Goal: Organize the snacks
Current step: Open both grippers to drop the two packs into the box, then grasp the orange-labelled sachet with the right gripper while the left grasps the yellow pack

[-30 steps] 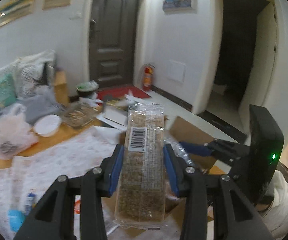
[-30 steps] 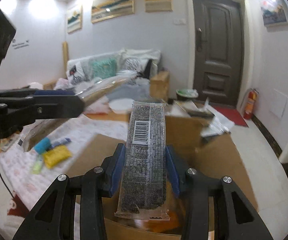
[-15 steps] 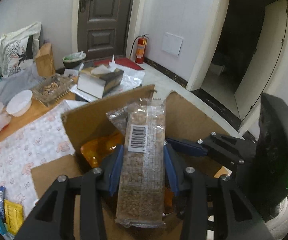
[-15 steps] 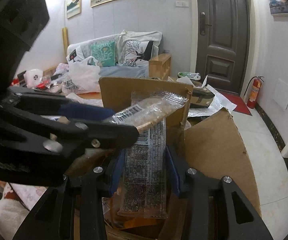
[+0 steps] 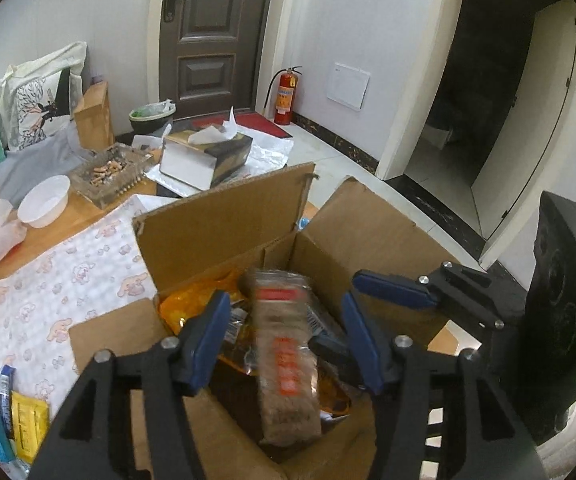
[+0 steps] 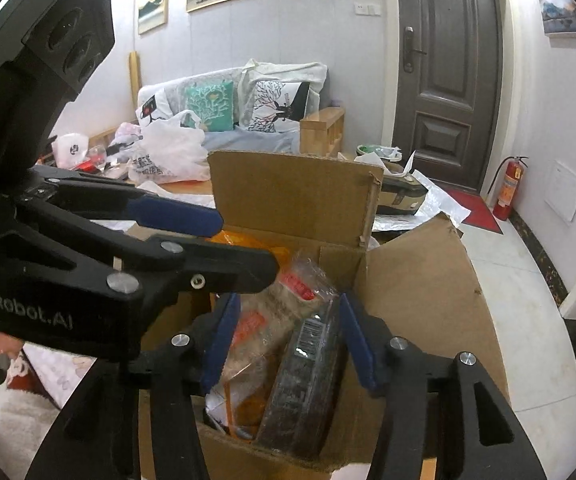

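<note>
An open cardboard box (image 5: 224, 232) stands on the table, also in the right wrist view (image 6: 419, 300). My left gripper (image 5: 288, 336) is open above it; a light grain snack bar (image 5: 288, 372) lies loose in the box between its fingers. My right gripper (image 6: 288, 340) is open over the box; a dark snack bar (image 6: 303, 380) lies below it beside the light bar (image 6: 272, 320). Orange packets (image 5: 192, 300) fill the box. The right gripper shows in the left view (image 5: 391, 284), the left gripper in the right view (image 6: 208, 240).
Small packets, yellow (image 5: 28, 424) and blue (image 5: 4, 384), lie on the patterned cloth (image 5: 48, 280) at left. A white bowl (image 5: 44, 200), ashtray (image 5: 108, 172), tissue box (image 5: 208, 156) and plastic bag (image 6: 168, 156) sit behind the box.
Both grippers have opened and let their snack bars drop into the box. Both had moved down over the box from above the table.
</note>
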